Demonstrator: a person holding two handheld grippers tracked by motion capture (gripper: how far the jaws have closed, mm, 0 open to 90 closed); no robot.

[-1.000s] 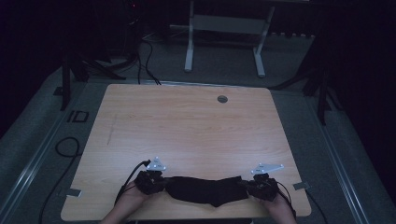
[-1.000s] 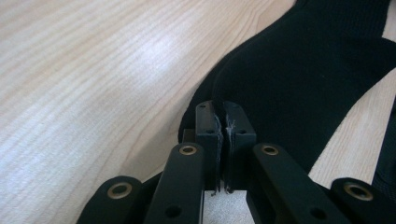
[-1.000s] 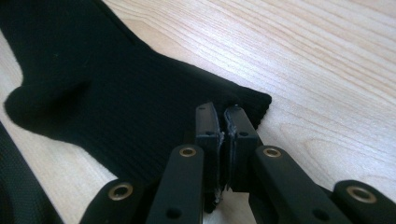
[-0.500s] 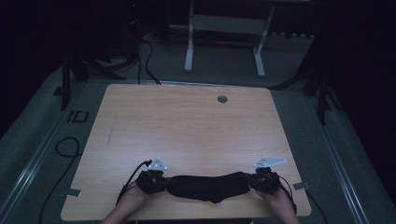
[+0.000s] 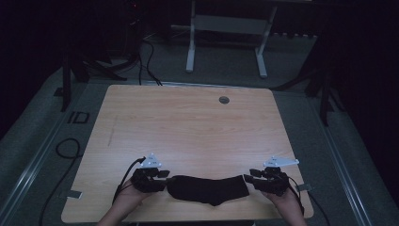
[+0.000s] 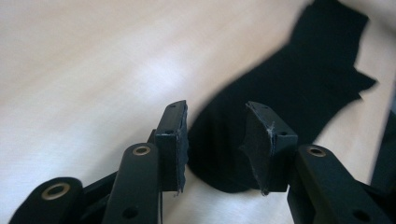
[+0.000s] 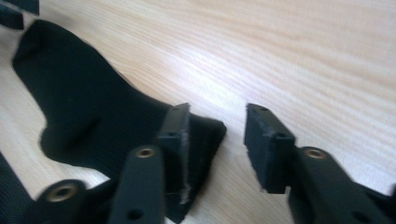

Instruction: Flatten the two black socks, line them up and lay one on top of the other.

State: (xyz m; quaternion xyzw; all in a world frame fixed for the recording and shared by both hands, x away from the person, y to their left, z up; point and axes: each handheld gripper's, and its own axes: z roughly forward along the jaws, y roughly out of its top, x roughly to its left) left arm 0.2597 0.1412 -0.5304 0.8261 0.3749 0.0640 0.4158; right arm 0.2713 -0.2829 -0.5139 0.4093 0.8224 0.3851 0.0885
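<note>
So the black sock was lying flat near the front edge of the table, stretched out btw the two tongs. Left gripper sat at one end, right gripper at the other. Both had just been opening, and in the gripper views neither set of pads was pressing on anything: the left jaws stood apart w/ the rounded end of the sock on the table beyond them, and the right ones stood apart by the corner of the sock, nothing pinched.

What could've gone wrong imo: the fabric's thin and limp, so a pad that's barely off it could snag a thread and drag the end back up, wrinkling the whole thing again. Right side looked riskier, its left jaw was right over the sock's corner. Also the sock was pretty close to the table's front edge, so a careless pull toward the person's side might've slid it off.
</note>
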